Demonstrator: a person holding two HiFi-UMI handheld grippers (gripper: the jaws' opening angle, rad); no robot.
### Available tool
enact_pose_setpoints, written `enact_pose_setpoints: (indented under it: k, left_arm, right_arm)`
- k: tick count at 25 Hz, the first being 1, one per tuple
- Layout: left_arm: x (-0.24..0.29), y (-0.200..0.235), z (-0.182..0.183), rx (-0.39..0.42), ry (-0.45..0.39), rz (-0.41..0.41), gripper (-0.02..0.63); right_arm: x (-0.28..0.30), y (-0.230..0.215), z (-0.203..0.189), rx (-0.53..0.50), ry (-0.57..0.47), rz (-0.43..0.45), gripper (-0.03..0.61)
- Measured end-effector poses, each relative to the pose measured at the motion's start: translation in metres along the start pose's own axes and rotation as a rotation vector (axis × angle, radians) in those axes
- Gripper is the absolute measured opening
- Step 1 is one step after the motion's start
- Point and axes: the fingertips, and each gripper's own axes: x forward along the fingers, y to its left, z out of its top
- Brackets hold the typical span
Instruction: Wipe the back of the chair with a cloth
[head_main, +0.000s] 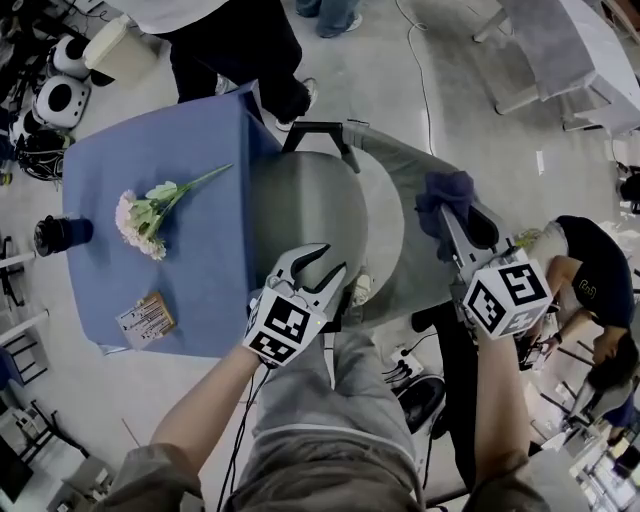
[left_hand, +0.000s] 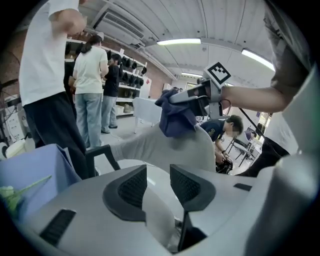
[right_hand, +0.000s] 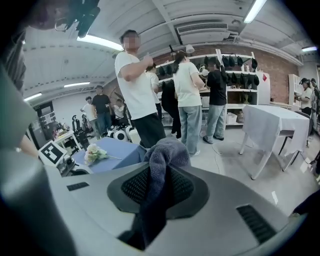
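Note:
The grey chair has its seat (head_main: 300, 215) below me and its back (head_main: 408, 265) to the right in the head view. A dark blue cloth (head_main: 447, 192) hangs bunched at the top edge of the back, and my right gripper (head_main: 452, 215) is shut on it. In the right gripper view the cloth (right_hand: 164, 155) fills the space between the jaws. My left gripper (head_main: 331, 262) hovers over the near edge of the seat, open and holding nothing. Ahead of its parted jaws the left gripper view shows the chair back (left_hand: 165, 147), the cloth (left_hand: 175, 116) and my right gripper (left_hand: 200, 95).
A blue-covered table (head_main: 190, 140) stands left of the chair with a flower bunch (head_main: 150, 215), a black cup-like thing (head_main: 60, 235) and a small packet (head_main: 145, 320). People stand beyond it (head_main: 240, 50). Another person crouches at the right (head_main: 590, 280). A white table (head_main: 580, 50) is far right.

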Motion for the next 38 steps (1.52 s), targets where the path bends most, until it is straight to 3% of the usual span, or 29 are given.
enact_pose_setpoints:
  k: [4,12,22,25,38]
  left_arm:
    - [0.007,-0.006,-0.018,-0.024,0.034,-0.012,0.16]
    - [0.013,-0.008,-0.018,-0.037,0.038,-0.015,0.16]
    - [0.041,-0.06,-0.056,-0.123,0.097,-0.118,0.178]
    - [0.051,-0.075,-0.067,-0.147,0.108,-0.15,0.178]
    - [0.082,-0.112,-0.09,-0.24,0.115,-0.228,0.178]
  right_arm:
    - [0.007,0.001,-0.007,-0.004,0.012,0.008,0.087]
    - [0.008,-0.005,-0.014,-0.007,0.026,0.01,0.086]
    - [0.029,-0.014,-0.031,-0.069,0.08,0.04,0.087]
    - [0.045,-0.015,-0.034,-0.148,0.105,0.053,0.087]
    - [0.142,-0.005,-0.052,-0.69,0.341,0.166,0.087]
